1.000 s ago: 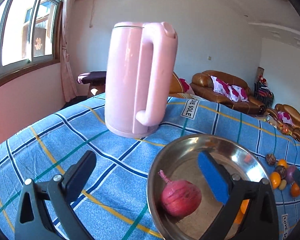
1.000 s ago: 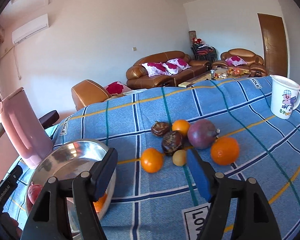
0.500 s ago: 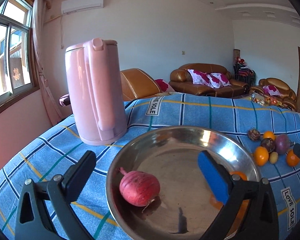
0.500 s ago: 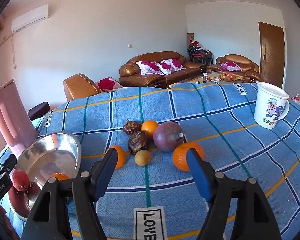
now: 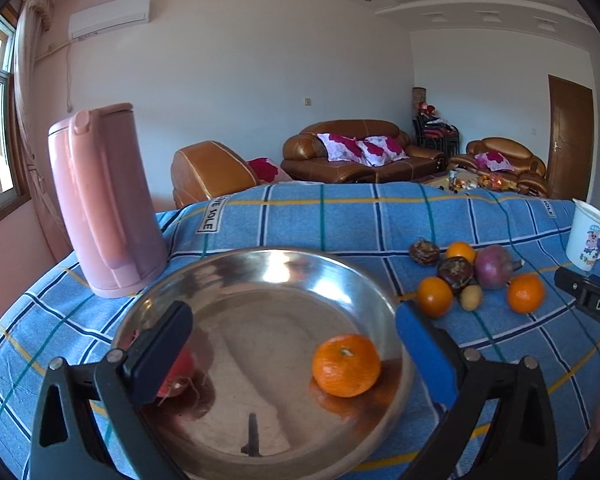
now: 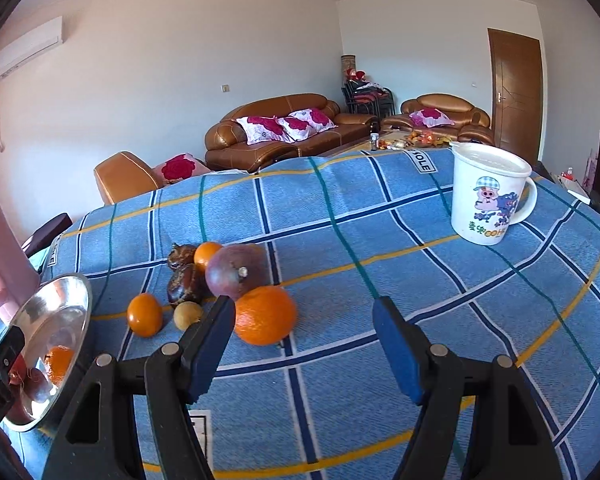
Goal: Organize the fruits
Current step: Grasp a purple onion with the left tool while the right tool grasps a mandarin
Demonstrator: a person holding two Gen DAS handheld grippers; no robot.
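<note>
**A:** What is the step in hand, and how should it go?

**B:** I judge it to be the pick-up of the next fruit. The right gripper (image 6: 304,326) stands wide with nothing between its jaws, low over the blue checked cloth (image 6: 380,240). The big orange (image 6: 265,314) lies just past its left finger, so the gripper should shift left until the fruit sits between the pads, then close gently: the fruit is round and could roll on the cloth.

**A:** And the other gripper?

**B:** The left gripper (image 5: 290,340) is also wide and empty, hovering at the near rim of the steel bowl (image 5: 364,280). An orange (image 5: 346,365) already lies inside at the right, and a red fruit (image 5: 180,364) at the left, half hidden by the finger.

**A:** What about the textures?

**B:** The bowl is polished, shallow and mirror-like. The cloth looks woven and soft. Beyond the big orange cluster a smooth purple fruit (image 6: 236,271), two wrinkled dark ones, a small yellowish one and two small oranges, touching or nearly so. Farther right stands a glossy white mug (image 6: 488,196); far left, a matte pink kettle (image 5: 104,200).
</note>
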